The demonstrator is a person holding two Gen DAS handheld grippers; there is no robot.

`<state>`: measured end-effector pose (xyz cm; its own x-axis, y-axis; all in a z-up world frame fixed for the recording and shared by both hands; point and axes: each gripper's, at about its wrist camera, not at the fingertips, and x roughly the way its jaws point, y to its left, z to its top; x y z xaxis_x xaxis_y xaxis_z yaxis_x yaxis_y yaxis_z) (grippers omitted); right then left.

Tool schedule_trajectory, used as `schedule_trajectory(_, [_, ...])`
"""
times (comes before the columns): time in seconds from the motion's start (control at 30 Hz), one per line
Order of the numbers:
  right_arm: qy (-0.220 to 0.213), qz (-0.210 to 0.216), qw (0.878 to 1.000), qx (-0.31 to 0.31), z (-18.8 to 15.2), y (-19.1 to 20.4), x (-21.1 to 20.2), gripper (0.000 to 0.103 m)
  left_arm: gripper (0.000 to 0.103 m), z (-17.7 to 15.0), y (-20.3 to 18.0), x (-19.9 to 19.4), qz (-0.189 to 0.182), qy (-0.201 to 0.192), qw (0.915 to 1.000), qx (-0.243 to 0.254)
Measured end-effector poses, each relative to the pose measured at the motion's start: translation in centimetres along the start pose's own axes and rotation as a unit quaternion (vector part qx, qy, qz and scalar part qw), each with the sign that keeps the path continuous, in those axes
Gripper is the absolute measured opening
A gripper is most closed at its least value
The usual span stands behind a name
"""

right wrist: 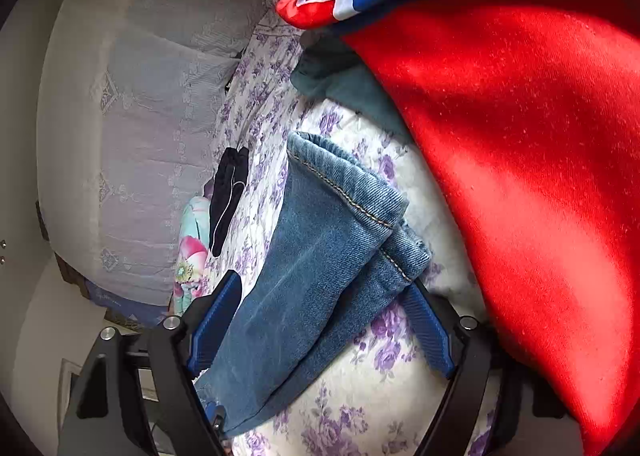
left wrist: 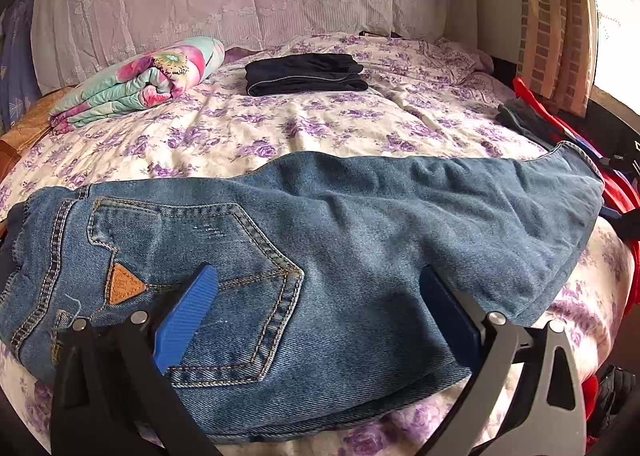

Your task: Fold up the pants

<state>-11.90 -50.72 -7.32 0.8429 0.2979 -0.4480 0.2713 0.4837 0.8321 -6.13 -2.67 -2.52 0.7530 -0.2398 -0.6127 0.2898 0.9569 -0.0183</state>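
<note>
Lying between right gripper (right wrist: 324, 288) fingers: jeans (right wrist: 320, 223)

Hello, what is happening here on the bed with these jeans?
A person with a gripper in each hand is folding blue jeans laid across the floral bedsheet. The left gripper is open above the seat end, near the back pocket. The right gripper is open around the leg cuffs, not yet pinching them. A folded dark garment already lies farther back, and red clothing is piled beside the cuffs.
</note>
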Motion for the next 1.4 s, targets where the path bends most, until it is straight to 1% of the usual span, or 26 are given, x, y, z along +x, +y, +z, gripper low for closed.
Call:
schedule_trajectory(0.1, [-0.033, -0.028, 0.998, -0.044, -0.8, 0.7, 0.2, 0.076, 0.098, 0.0, -0.2, -0.2, 0.005, -0.001, 1.0, 0.004])
schedule_trajectory(0.17, [-0.053, -0.053, 0.995, -0.067, -1.0, 0.5, 0.1, 0.058, 0.098, 0.0, -0.3, -0.3, 0.005, -0.001, 1.0, 0.004])
schedule_trajectory(0.2, [-0.059, -0.058, 0.994, -0.075, -0.9, 0.1, 0.2, 0.042, 0.098, -0.1, -0.3, -0.3, 0.004, -0.001, 1.0, 0.004])
schedule_trajectory(0.23, [-0.061, -0.057, 0.993, -0.083, -0.8, -0.4, 0.3, 0.031, 0.098, -0.1, -0.3, -0.4, 0.004, -0.001, 1.0, 0.003])
schedule_trajectory(0.3, [-0.067, -0.051, 0.992, -0.099, -0.7, -0.6, 0.5, 0.024, 0.098, -0.2, -0.1, -0.7, 0.019, 0.002, 0.9998, 0.002])
schedule_trajectory(0.37, [-0.077, -0.07, 0.987, -0.123, -1.0, 0.5, 0.4, 0.023, 0.098, -0.4, 0.7, -1.8, 0.051, -0.003, 0.9987, -0.007])
schedule_trajectory(0.43, [-0.094, -0.083, 0.979, -0.159, -1.2, 2.5, 0.2, 0.016, 0.098, -0.7, 2.6, -3.9, 0.069, -0.018, 0.9971, -0.025])
schedule_trajectory(0.5, [-0.12, -0.08, 0.966, -0.215, -1.8, 5.7, -0.4, 0.015, 0.098, -1.3, 5.2, -6.7, 0.075, -0.043, 0.9945, -0.059])
schedule_trajectory(0.57, [-0.134, -0.068, 0.947, -0.283, -3.2, 9.7, -0.5, 0.014, 0.098, -2.1, 8.3, -9.4, 0.083, -0.069, 0.9894, -0.098])
schedule_trajectory(0.63, [-0.142, -0.058, 0.92, -0.36, -5.6, 13.9, -0.2, 0.014, 0.098, -3.1, 11.4, -11.5, 0.101, -0.085, 0.9816, -0.138])
schedule_trajectory(0.7, [-0.145, -0.052, 0.886, -0.437, -8.7, 17.8, 0.6, 0.014, 0.098, -4.1, 14.1, -12.6, 0.117, -0.092, 0.9742, -0.17])
schedule_trajectory(0.77, [-0.14, -0.044, 0.845, -0.514, -12.6, 21.2, 1.7, 0.014, 0.098, -5.2, 16.4, -13.3, 0.134, -0.093, 0.9656, -0.203])
schedule_trajectory(0.83, [-0.117, -0.046, 0.798, -0.59, -17.0, 23.6, 3.9, 0.014, 0.098, -6.2, 17.9, -13.7, 0.142, -0.094, 0.9591, -0.226])
schedule_trajectory(0.9, [-0.07, -0.061, 0.747, -0.658, -21.6, 24.5, 7.3, 0.014, 0.098, -7.2, 18.8, -13.8, 0.143, -0.093, 0.9551, -0.243])
schedule_trajectory(0.97, [-0.015, -0.075, 0.703, -0.707, -25.6, 23.9, 10.5, 0.014, 0.098, -7.6, 19.3, -13.6, 0.143, -0.089, 0.9529, -0.252])
schedule_trajectory(1.0, [0.01, -0.083, 0.684, -0.724, -27.3, 23.3, 11.7, 0.014, 0.098, -7.6, 19.5, -13.4, 0.14, -0.085, 0.9532, -0.254])
schedule_trajectory(1.07, [-0.005, -0.102, 0.654, -0.749, -29.3, 22.0, 12.3, 0.014, 0.098, -7.6, 19.6, -13.6, 0.139, -0.086, 0.9542, -0.251])
schedule_trajectory(1.1, [-0.01, -0.104, 0.651, -0.752, -29.5, 22.0, 11.9, 0.014, 0.098, -7.6, 19.6, -13.7, 0.141, -0.088, 0.9543, -0.248])
schedule_trajectory(1.17, [0.001, -0.096, 0.668, -0.738, -28.7, 22.1, 11.4, 0.014, 0.098, -7.6, 19.7, -13.5, 0.147, -0.087, 0.9544, -0.245])
schedule_trajectory(1.2, [0.011, -0.094, 0.667, -0.739, -28.6, 22.1, 11.4, 0.017, 0.098, -7.7, 19.8, -13.3, 0.145, -0.084, 0.9543, -0.247])
schedule_trajectory(1.23, [0.022, -0.1, 0.653, -0.75, -28.9, 22.0, 11.7, 0.026, 0.098, -7.8, 19.9, -13.0, 0.139, -0.08, 0.9545, -0.252])
schedule_trajectory(1.27, [0.023, -0.109, 0.634, -0.765, -29.4, 21.9, 11.4, 0.03, 0.098, -7.8, 19.9, -12.7, 0.132, -0.075, 0.9549, -0.255])
schedule_trajectory(1.3, [0.025, -0.11, 0.62, -0.777, -30.0, 22.0, 10.7, 0.037, 0.098, -7.9, 19.9, -12.4, 0.129, -0.071, 0.9551, -0.257])
schedule_trajectory(1.33, [0.041, -0.086, 0.622, -0.777, -29.9, 22.2, 9.7, 0.051, 0.098, -7.8, 19.7, -12.3, 0.132, -0.069, 0.9556, -0.254])
schedule_trajectory(1.37, [0.058, -0.049, 0.64, -0.765, -29.4, 22.7, 8.4, 0.058, 0.098, -7.8, 19.5, -12.3, 0.137, -0.069, 0.9562, -0.249])
schedule_trajectory(1.4, [0.068, -0.015, 0.666, -0.743, -28.4, 23.3, 6.9, 0.064, 0.098, -7.7, 19.3, -12.3, 0.141, -0.07, 0.9572, -0.243])
